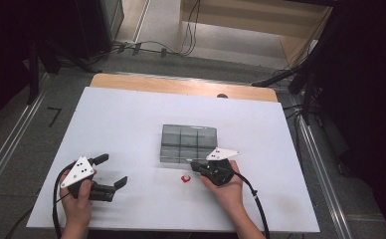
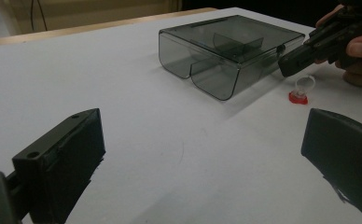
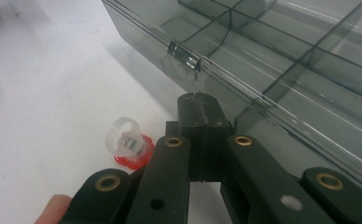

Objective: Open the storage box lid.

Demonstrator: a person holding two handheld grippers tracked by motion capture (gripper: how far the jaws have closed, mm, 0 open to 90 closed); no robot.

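Smoke-grey plastic compartment box lies lid-down mid-table, its latch just ahead of my right gripper, jaws pressed together empty to flick it, I judge; red-based ring beside; left gripper open, parked.

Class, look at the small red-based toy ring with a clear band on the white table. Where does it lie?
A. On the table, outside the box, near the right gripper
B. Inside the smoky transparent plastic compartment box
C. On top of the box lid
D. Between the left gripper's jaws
A: the small red-based toy ring sits on the bare white table in front of the closed smoky transparent plastic compartment box, just beside the shut right gripper.
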